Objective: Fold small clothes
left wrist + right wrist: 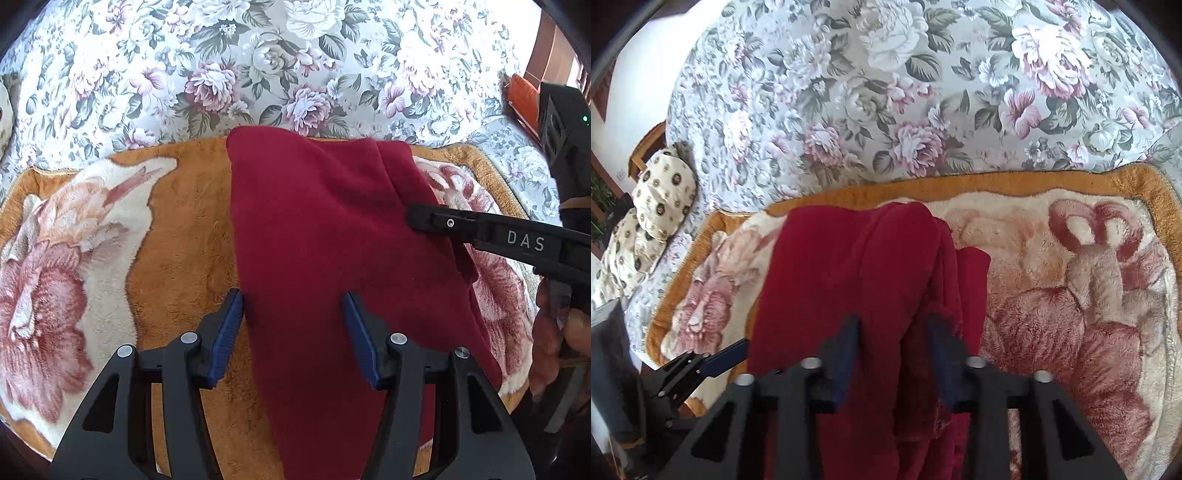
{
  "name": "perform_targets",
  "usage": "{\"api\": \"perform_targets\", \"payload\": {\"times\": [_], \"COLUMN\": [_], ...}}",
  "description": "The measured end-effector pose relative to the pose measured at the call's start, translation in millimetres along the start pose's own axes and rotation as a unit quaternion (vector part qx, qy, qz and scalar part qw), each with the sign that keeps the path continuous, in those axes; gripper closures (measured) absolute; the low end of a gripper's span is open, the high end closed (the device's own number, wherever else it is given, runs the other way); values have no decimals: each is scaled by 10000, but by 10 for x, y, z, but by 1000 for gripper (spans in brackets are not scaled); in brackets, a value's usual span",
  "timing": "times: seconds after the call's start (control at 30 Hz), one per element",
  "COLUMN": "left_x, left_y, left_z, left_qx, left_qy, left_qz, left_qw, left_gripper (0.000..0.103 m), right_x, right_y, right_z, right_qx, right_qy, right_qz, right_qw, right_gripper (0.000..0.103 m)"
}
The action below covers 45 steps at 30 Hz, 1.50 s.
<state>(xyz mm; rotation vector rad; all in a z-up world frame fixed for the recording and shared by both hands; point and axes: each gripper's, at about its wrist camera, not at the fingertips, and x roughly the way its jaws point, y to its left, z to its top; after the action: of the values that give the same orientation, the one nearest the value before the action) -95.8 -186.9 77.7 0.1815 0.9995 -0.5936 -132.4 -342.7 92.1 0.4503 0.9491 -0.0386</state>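
Observation:
A dark red fleece garment (325,221) lies folded on an orange-and-cream floral blanket (177,229). My left gripper (293,302) is open, its blue pads straddling the garment's near left part just above the cloth. My right gripper (894,328) is open over the garment (849,273), with a raised fold of the red cloth between its fingers. The right gripper's black finger (480,232) reaches in from the right in the left wrist view, resting over the garment's right edge. The left gripper's tip (713,362) shows at the lower left of the right wrist view.
The blanket (1071,295) lies on a bed with a grey floral sheet (258,74). A cream patterned pillow (653,206) sits at the bed's left edge. An orange object (521,99) lies at the far right. A hand (554,332) holds the right gripper.

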Motion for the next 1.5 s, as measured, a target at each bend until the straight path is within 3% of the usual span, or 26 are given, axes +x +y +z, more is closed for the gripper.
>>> {"api": "perform_targets", "payload": {"times": [0.13,0.33,0.47,0.63,0.7,0.8,0.87,1.0,1.1,1.2,1.23,1.33,1.5], "left_x": [47,204,130,-1,33,96,118,109,78,65,66,18,-161], "left_y": [-46,-57,-31,-5,-6,-10,-18,-15,-20,-43,-48,-58,-79], "left_z": [63,108,131,100,76,48,49,55,37,-12,-27,-68,-126], "left_qx": [0,-194,-278,-242,-248,-259,-291,-305,-320,-312,-328,-372,-273], "left_qy": [-39,3,77,-52,21,49,49,29,0,-47,-45,-90,-232], "left_qz": [-54,-91,-73,85,131,116,126,157,215,295,304,368,603], "left_qw": [10000,9998,9996,9997,9996,9996,9995,9994,9993,9991,9990,9986,9975], "left_gripper": [42,37,37,37,37,37,37,37,37,37,37,37,37], "right_x": [-137,124,-116,-398,-288,130,309,45,-232,-250,-171,-97,-438], "right_y": [-94,-136,-81,183,249,138,-22,70,242,318,297,200,258], "right_z": [-23,-19,10,46,99,178,196,142,-101,-403,-483,-532,-492], "right_qx": [-84,-263,-121,-401,-506,-449,-248,-440,-918,-1234,-1249,-1066,-979], "right_qy": [-257,-195,-344,-686,-567,-33,133,70,129,290,308,234,2], "right_qz": [-111,-360,-185,38,77,-401,-298,-247,-404,-643,-800,-683,-727], "right_qw": [9996,9988,9992,9968,9971,9982,9992,9987,9949,9898,9885,9917,9925], "right_gripper": [95,95,95,94,94,94,97,95,94,93,93,92,89]}}
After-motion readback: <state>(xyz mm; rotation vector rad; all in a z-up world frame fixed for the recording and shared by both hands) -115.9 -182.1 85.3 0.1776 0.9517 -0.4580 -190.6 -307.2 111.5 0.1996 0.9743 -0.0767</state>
